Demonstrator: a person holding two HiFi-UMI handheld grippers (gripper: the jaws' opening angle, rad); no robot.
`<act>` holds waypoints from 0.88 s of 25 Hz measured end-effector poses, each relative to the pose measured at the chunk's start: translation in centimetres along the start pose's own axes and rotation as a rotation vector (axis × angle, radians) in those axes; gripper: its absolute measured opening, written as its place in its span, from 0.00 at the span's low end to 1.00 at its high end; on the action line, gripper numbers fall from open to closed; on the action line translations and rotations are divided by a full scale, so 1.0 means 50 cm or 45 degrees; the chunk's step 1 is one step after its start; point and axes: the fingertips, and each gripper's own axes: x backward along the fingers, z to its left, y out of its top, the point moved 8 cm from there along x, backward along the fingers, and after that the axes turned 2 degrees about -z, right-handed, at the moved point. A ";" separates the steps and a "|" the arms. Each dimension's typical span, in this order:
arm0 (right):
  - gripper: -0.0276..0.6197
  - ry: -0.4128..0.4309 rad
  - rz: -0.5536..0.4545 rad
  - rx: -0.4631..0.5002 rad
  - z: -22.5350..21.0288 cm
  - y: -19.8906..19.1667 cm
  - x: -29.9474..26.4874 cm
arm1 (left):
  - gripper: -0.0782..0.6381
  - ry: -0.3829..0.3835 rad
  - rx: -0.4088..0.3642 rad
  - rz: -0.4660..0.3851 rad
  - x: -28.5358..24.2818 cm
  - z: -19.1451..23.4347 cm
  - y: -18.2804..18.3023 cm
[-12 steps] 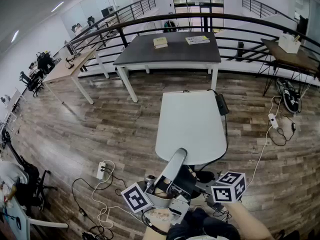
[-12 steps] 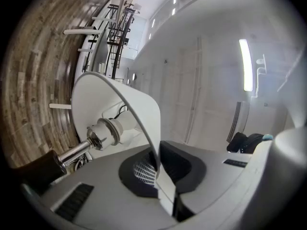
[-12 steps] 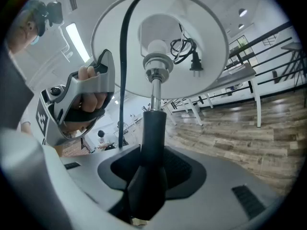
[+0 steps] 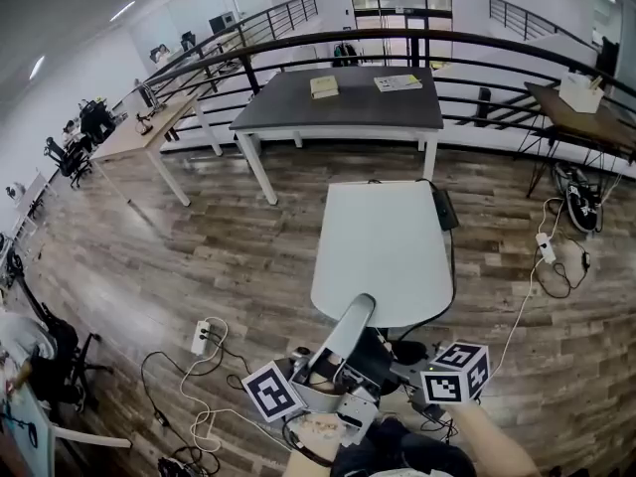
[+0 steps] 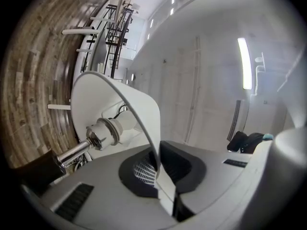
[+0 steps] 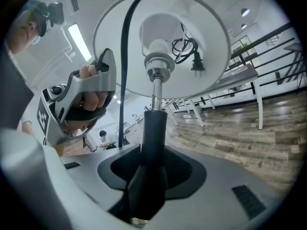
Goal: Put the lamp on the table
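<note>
The lamp is held in the air between both grippers, low in the head view, just in front of the small white table (image 4: 383, 251). Its white shade (image 5: 112, 104) fills the left gripper view, with the socket (image 5: 103, 133) and chrome rod inside it. My left gripper (image 5: 165, 195) is shut on the shade's thin rim. My right gripper (image 6: 148, 176) is shut on the lamp's black stem (image 6: 154, 138), below the shade (image 6: 163, 42). The black cable (image 6: 123, 80) runs down past the shade, and its plug (image 6: 194, 63) lies inside it.
A dark-topped table (image 4: 338, 102) with books stands beyond the white one, before a black railing (image 4: 298, 43). A power strip (image 4: 201, 338) and cables lie on the wooden floor to the left, with more cables (image 4: 545, 251) to the right. Desks stand at far left.
</note>
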 end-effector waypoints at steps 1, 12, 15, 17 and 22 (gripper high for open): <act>0.29 0.004 -0.002 0.001 -0.002 0.002 0.002 | 0.13 -0.002 -0.003 -0.002 -0.003 0.001 -0.002; 0.29 0.034 0.012 0.011 -0.029 0.001 0.026 | 0.13 0.001 -0.024 -0.040 -0.014 0.012 -0.029; 0.29 0.042 0.021 0.004 -0.033 -0.006 0.019 | 0.13 0.011 -0.025 -0.047 -0.008 0.020 -0.029; 0.29 0.048 0.025 -0.004 -0.035 -0.011 0.013 | 0.13 0.019 -0.026 -0.050 -0.005 0.025 -0.028; 0.29 0.059 0.027 -0.020 -0.051 0.001 0.001 | 0.13 0.030 -0.027 -0.053 -0.023 0.040 -0.013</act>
